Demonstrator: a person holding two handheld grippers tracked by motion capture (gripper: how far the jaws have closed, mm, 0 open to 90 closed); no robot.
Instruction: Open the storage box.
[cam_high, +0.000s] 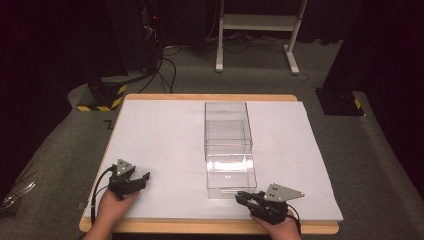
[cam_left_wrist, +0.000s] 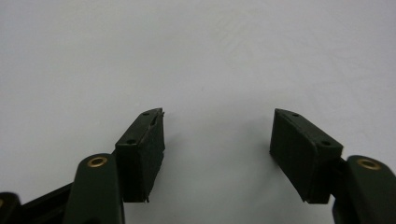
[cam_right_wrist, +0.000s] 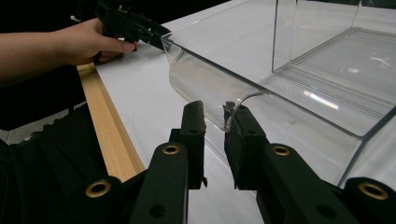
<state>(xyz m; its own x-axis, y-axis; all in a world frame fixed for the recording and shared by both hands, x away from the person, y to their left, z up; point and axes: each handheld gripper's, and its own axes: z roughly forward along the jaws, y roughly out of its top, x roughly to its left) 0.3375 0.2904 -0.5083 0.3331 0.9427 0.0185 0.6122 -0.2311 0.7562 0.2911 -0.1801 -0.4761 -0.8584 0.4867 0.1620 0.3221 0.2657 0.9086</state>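
Fingers (cam_right_wrist: 243, 140) of right gripper (cam_right_wrist: 215, 122) pinch drawer lip (cam_right_wrist: 224, 95).

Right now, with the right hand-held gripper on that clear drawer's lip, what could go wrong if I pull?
1. The right hand-held gripper pinches only the drawer's thin curved lip, so it may slip off.
2. The left hand-held gripper is open and away from the clear box, so the box may slide along.
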